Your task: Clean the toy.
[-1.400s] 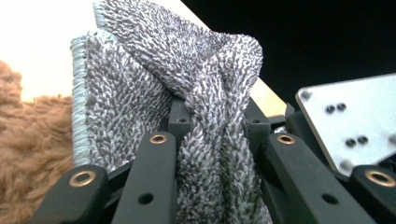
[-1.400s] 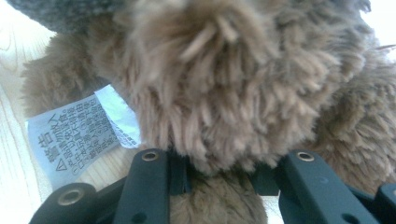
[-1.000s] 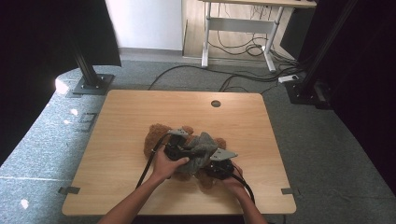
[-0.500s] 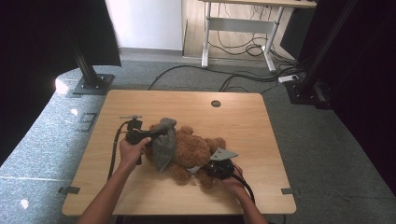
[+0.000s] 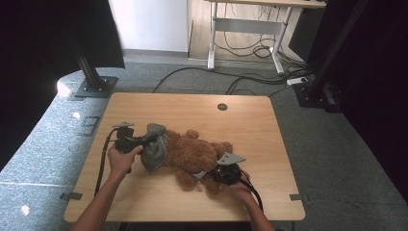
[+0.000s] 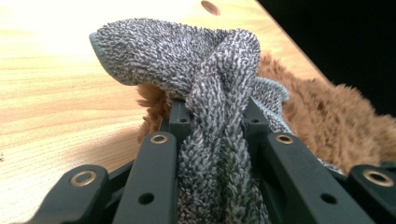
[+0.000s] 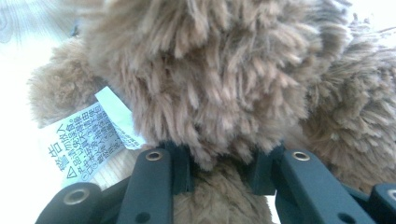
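A brown teddy bear lies on its side in the middle of the wooden table. My left gripper is at the bear's left end, shut on a grey terry cloth that drapes against the bear. In the left gripper view the cloth is bunched between the jaws of the left gripper, with the bear behind it. My right gripper is at the bear's lower right, shut on a furry limb. A white sewn-in label hangs beside that limb.
A round cable hole sits near the table's far edge. Black stand bases rest on the floor at the back left and back right. Cables and a white desk frame lie beyond.
My left gripper has carried the grey cloth leftward, off the bear's middle to its left end. The right gripper has stayed put on the bear.
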`<state>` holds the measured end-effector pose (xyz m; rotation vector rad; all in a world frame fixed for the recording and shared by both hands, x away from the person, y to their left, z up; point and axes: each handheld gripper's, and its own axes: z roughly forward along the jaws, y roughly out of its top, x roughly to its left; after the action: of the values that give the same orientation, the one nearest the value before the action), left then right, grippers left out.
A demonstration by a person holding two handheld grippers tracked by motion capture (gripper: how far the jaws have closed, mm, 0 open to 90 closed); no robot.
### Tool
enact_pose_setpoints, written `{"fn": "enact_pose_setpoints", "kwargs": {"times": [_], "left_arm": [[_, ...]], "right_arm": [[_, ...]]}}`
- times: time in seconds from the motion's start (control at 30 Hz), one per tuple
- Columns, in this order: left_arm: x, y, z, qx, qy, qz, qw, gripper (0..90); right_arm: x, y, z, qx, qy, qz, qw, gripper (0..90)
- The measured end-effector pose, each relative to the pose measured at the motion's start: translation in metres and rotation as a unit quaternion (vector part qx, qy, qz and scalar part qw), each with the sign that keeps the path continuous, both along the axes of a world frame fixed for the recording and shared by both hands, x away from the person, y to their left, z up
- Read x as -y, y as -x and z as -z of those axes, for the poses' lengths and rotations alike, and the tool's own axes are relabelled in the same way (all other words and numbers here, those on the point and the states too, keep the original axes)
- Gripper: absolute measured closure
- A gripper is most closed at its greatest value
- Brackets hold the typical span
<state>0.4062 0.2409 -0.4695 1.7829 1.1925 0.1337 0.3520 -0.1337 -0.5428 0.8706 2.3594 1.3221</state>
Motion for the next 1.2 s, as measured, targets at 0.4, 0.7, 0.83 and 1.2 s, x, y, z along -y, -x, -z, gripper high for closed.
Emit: {"fn": "enact_pose_setpoints", "kwargs": {"times": [0.4,0.7,0.83,1.2], "left_arm": [[0.014,0.027,0.009,0.035,-0.031,0.014,0.9988,73.4],[0.015,0.038,0.019,0.045,-0.017,0.017,0.9987,73.5],[0.021,0.043,0.021,0.056,-0.019,0.017,0.9981,73.5],[0.02,0.045,0.026,0.054,0.001,0.014,0.9984,73.5]], "right_arm": [[-0.001,0.003,0.0,-0.003,0.006,0.01,0.9999,64.8],[0.012,0.006,-0.009,-0.037,-0.002,0.032,0.9988,29.6],[0.028,0.012,-0.017,-0.032,-0.021,0.033,0.9987,24.6],[0.026,0.003,-0.055,-0.054,-0.102,0.027,0.993,19.0]]}}
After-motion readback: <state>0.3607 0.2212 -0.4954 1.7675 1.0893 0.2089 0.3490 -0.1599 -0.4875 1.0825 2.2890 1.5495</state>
